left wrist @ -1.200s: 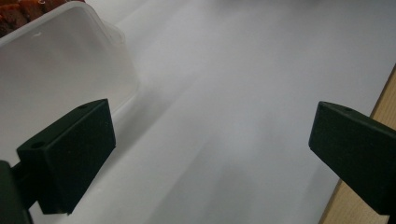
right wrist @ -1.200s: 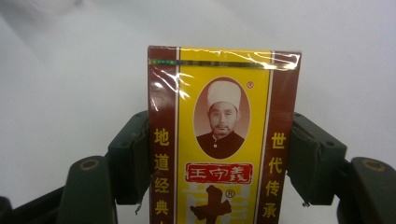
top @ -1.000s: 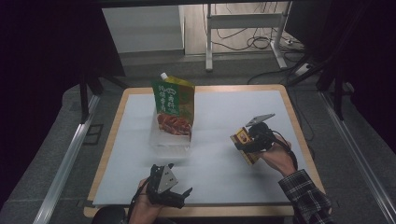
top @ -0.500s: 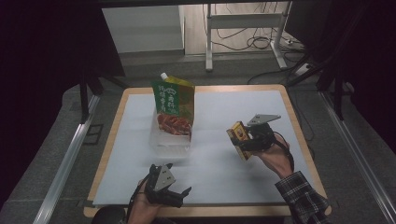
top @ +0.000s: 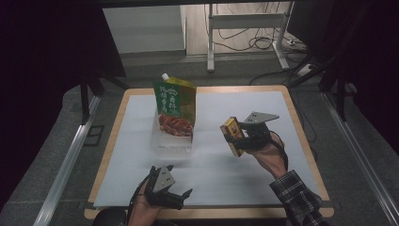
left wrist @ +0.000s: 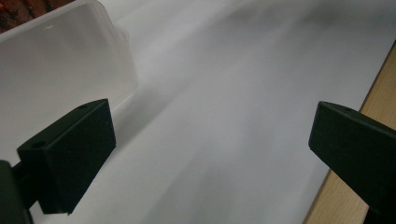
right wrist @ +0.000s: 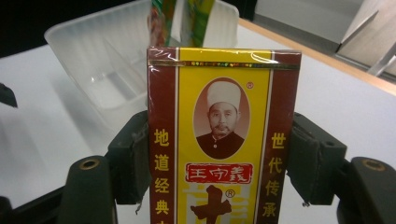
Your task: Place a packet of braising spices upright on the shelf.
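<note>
- From the high view we saw the whole table (top: pixel 301 141): the right gripper (top: pixel 235 137) was up over the white mat's right half with a yellow-and-maroon box (top: pixel 234 135) in it, and the left gripper (top: pixel 181 194) sat low at the near edge.
- That view also gave us the green pouch (top: pixel 175 107) standing upright in a clear plastic tub (top: pixel 171 143), left of the box and a little farther away.
- The right gripper view gave us what the high view could not: the box (right wrist: pixel 222 140) face-on, with a portrait, gold characters on maroon side bands, and a black pad pressed on each long side.
- Behind the box in that view we caught the clear plastic tub (right wrist: pixel 116 70), its floor bare on the open side, with the green pouch (right wrist: pixel 182 21) at its far end.
- The left gripper view brought us a corner of the tub (left wrist: pixel 65 60) just beyond one jaw and the table's wooden edge (left wrist: pixel 378 93) beside the other.
- Against the frame a second before, the box had come up and slid left toward the tub; the left gripper had kept its spot.
- We had the right gripper (right wrist: pixel 219 163) clamped across the box's width, jaws held partly apart by it.
- We had the left gripper (left wrist: pixel 210 144) spread wide, nothing between its jaws but white mat.
</note>
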{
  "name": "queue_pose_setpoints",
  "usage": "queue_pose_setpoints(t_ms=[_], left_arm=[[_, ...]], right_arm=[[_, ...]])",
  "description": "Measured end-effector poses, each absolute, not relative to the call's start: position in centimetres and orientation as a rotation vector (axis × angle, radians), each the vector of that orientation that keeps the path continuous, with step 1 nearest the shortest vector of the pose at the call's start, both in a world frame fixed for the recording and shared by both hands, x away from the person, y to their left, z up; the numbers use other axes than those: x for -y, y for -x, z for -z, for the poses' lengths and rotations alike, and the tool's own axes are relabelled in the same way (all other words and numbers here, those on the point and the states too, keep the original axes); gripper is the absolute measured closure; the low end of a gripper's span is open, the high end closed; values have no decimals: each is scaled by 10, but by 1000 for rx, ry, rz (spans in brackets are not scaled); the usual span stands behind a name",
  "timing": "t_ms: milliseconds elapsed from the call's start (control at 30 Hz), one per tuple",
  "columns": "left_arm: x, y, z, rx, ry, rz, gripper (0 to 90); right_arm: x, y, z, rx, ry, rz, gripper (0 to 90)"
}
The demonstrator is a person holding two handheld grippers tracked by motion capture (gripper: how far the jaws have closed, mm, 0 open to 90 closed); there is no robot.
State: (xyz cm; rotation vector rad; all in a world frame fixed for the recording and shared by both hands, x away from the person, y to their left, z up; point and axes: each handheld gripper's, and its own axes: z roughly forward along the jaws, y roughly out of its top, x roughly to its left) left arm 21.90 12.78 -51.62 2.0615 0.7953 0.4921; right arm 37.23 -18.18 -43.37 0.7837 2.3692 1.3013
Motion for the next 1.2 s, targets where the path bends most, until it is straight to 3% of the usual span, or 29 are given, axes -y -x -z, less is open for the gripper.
queue_pose_setpoints(t_ms=[1200], left_arm=[[-139,-208,517,-819,-2043,-493,6]], right_arm=[[113,-376,417,-2303,-600,-1528,318]])
